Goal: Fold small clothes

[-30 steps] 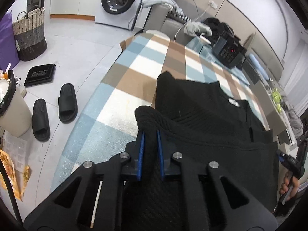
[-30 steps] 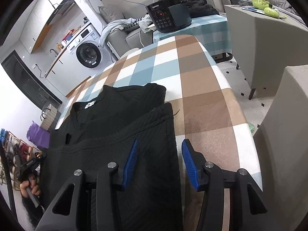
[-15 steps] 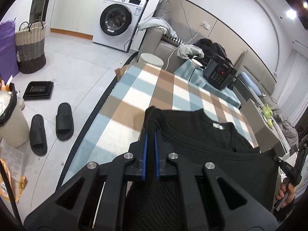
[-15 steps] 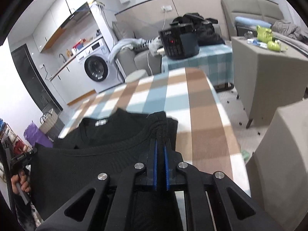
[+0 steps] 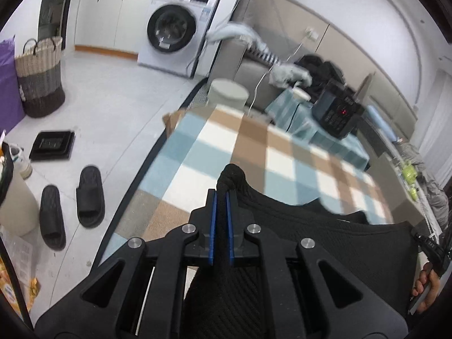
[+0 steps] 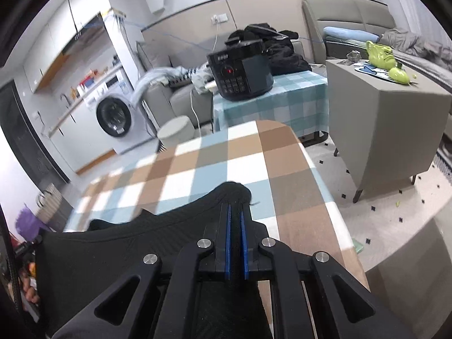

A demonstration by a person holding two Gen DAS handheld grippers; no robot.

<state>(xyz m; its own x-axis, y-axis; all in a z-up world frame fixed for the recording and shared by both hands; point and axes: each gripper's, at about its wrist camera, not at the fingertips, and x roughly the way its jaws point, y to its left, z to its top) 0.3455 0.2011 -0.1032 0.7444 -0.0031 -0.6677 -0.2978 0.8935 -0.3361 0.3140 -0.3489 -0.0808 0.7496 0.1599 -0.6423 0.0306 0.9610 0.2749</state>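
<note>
Left hand-held gripper (image 5: pixel 221 197): jaws pinched fully together on a bunched corner of the black knitted garment (image 5: pixel 325 243), a knot of cloth poking out past the blue pads.
Right hand-held gripper (image 6: pixel 236 212): closed tight on the opposite corner of the same garment, a small hump of cloth showing beyond the tips.
Why held so: I'd say the two corners are gripped together so one edge can be lifted and carried across as a straight fold line; the cloth hangs stretched between the two grips.
Garment's place: up off the checked worktop (image 6: pixel 214 158) at its gripped edge; whether the rest trails onto the near part I cannot tell.
Open room: the worktop ahead of both grippers is bare cloth, plenty to lay a fold down on.
Edges: its rounded right edge (image 6: pixel 313 169) lies near the right gripper, floor below; on the left the edge drops towards the slippers (image 5: pixel 70 206).
Further off: a black cooker (image 6: pixel 240 73) on a second checked table, well apart.
Far wall: washing machine (image 5: pixel 175 34).
</note>
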